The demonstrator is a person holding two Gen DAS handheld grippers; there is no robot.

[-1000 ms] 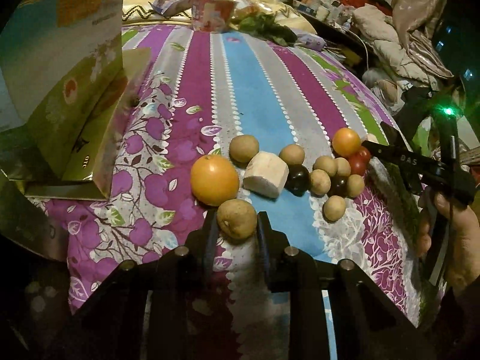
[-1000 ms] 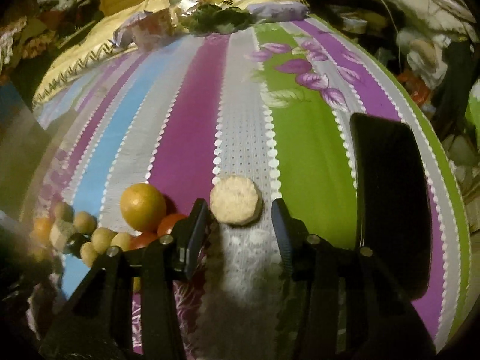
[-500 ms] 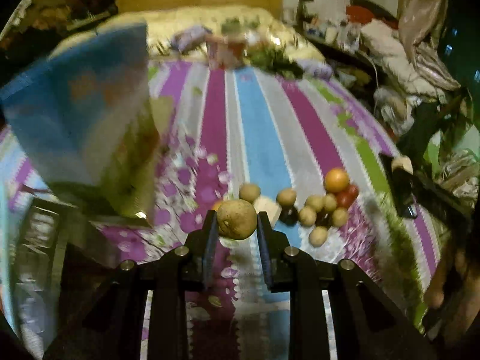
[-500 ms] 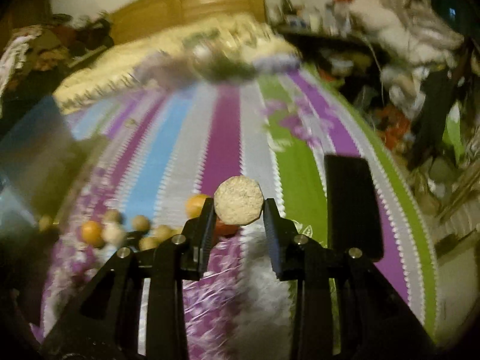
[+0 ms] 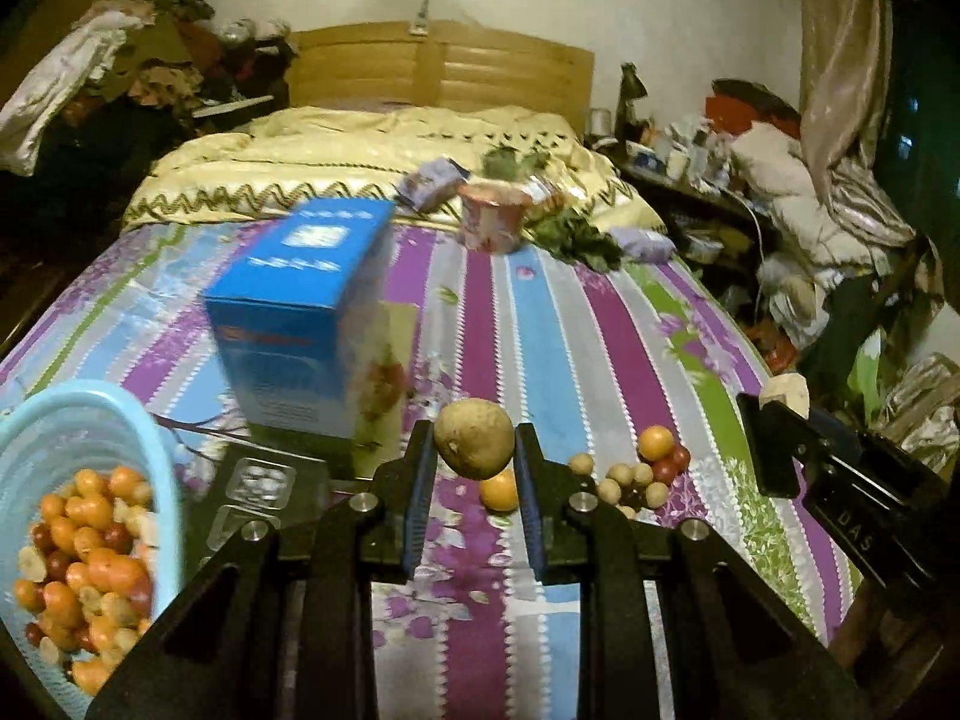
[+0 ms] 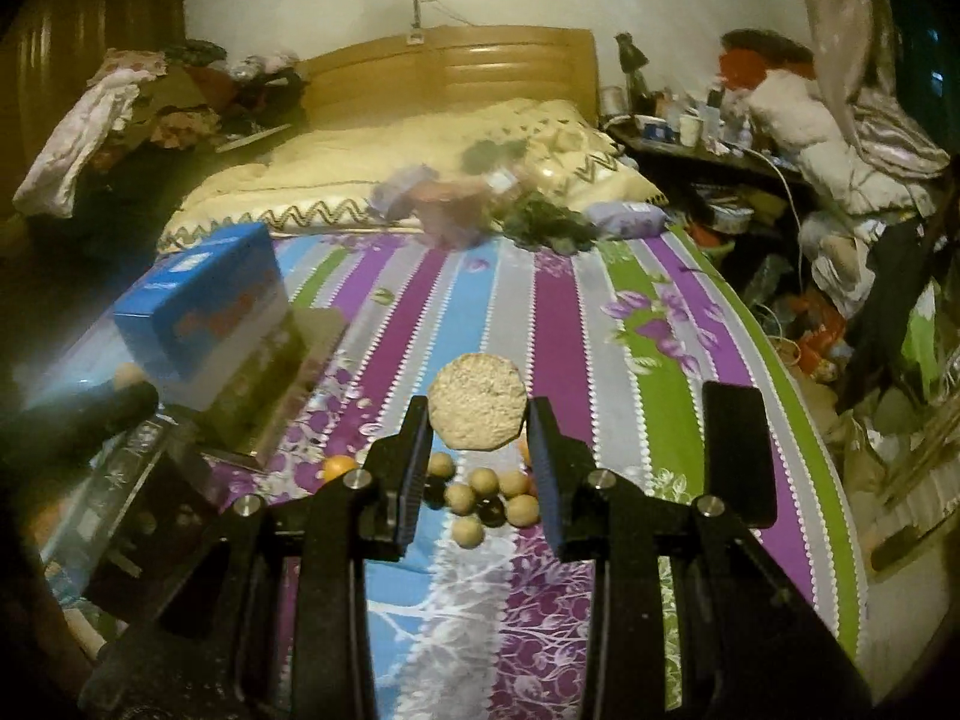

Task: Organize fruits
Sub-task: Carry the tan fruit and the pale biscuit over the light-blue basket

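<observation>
The left tool (image 5: 474,456) pinches a brown fruit (image 5: 474,437) between its pads and holds it in the air above the bed (image 5: 540,324). The right tool (image 6: 478,420) grips a pale cut chunk (image 6: 478,402), also lifted clear of the bed; its jaws have just been closing on that chunk. Below both, a loose pile of small fruits (image 6: 489,495) lies on the striped sheet near the bed's near edge, with an orange (image 5: 499,491) beside it. A blue basket (image 5: 120,420) full of orange and red fruits sits at the bed's near left corner. A blue box (image 5: 300,312) stands toward the left edge, behind the basket.
</observation>
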